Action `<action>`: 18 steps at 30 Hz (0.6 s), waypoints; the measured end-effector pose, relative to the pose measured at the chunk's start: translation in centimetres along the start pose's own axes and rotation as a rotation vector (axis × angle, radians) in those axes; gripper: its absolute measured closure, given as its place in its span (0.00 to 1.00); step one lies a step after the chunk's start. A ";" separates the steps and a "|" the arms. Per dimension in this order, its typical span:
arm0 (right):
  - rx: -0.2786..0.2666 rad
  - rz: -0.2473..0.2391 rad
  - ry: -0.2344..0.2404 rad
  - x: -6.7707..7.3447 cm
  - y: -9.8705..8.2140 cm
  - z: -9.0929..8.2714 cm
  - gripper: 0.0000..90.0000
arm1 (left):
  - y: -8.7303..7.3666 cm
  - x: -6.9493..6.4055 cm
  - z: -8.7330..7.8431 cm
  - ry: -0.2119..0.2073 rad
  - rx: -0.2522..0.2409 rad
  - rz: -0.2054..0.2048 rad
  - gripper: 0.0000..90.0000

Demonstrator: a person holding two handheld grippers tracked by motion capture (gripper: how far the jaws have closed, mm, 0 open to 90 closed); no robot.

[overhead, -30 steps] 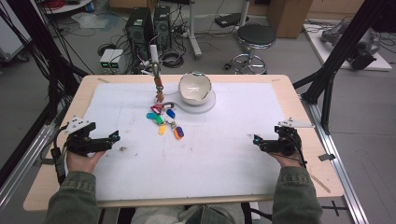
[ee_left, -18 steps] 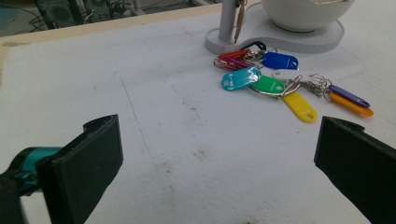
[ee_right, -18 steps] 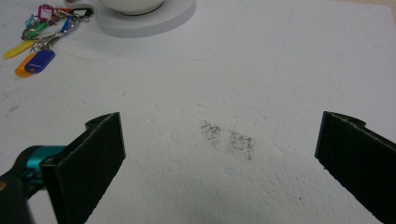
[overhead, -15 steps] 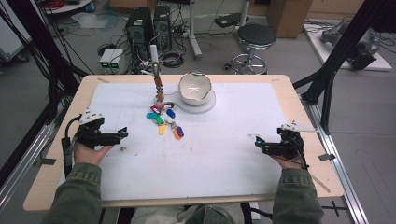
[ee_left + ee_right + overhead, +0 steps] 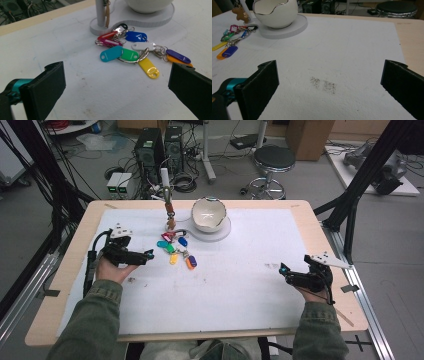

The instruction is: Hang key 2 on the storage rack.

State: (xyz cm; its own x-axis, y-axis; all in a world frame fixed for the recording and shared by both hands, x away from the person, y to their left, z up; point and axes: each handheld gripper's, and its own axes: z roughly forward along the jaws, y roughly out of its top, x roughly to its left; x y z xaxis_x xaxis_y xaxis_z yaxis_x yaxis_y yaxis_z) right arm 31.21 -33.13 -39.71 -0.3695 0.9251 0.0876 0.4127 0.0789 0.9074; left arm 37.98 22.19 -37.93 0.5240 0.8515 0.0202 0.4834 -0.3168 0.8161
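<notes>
Coloured plastic key tags lie tangled; my spread left claw could drag them all. Right claw gapes, holding nothing.

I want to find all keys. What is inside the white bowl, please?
The high view looks into the white bowl: the inner wall that shows is bare white, with no keys. Its near rim covers part of the bottom, so that part cannot be checked. The key tags lie beside it.

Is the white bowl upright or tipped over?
Upright. The white bowl sits on its round white base with its opening facing up; the wavy rim shows in the right gripper view.
</notes>
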 end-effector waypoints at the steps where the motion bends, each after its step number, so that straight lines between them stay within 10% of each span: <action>1: -0.009 -0.008 -0.003 0.0 0.0 0.0 0.01 | 0.2 -0.2 0.3 -0.006 0.012 0.004 0.02; 18: -0.060 -0.029 -0.054 -0.2 -0.1 -0.6 0.01 | 4.1 -2.5 5.3 -0.093 0.111 0.115 0.02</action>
State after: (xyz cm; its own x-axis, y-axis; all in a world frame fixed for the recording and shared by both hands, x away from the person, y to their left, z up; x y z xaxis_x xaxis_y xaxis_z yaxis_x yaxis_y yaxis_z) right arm 30.78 -33.49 -39.56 -0.3343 0.9416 0.0397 0.3512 0.0853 0.9324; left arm 42.39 16.55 -37.67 0.6405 0.7662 0.0523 0.4883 -0.4589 0.7423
